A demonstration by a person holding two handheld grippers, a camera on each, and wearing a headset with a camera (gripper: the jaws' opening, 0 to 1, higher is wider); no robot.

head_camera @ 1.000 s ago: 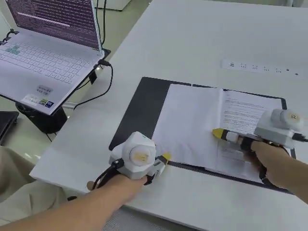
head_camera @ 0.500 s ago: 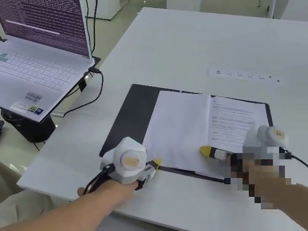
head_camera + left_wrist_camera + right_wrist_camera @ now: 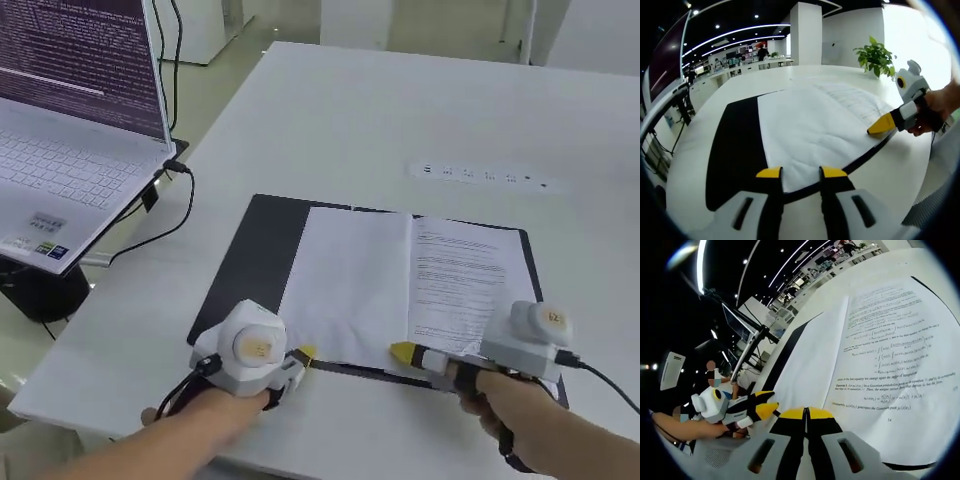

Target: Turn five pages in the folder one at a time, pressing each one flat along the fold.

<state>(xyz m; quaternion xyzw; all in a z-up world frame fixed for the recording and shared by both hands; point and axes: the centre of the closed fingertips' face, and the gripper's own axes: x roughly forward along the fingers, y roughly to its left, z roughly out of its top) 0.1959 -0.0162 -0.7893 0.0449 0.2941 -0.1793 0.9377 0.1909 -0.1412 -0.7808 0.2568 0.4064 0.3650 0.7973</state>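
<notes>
While the folder (image 3: 250, 262) is lying open near us, we are seemingly flattening its fold (image 3: 410, 285).
The right gripper (image 3: 404, 352) is sitting with jaws pressed together, the left gripper (image 3: 302, 355) with jaws spread; pinching one right page (image 3: 468, 280) alone comes next.

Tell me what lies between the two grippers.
In the head view, the near edge of the blank page and the black rim of the folder run between the left gripper and the right gripper.

white table (image 3: 400, 110) bears folder (image 3: 250, 260), perhaps a socket strip (image 3: 485, 175).
</notes>
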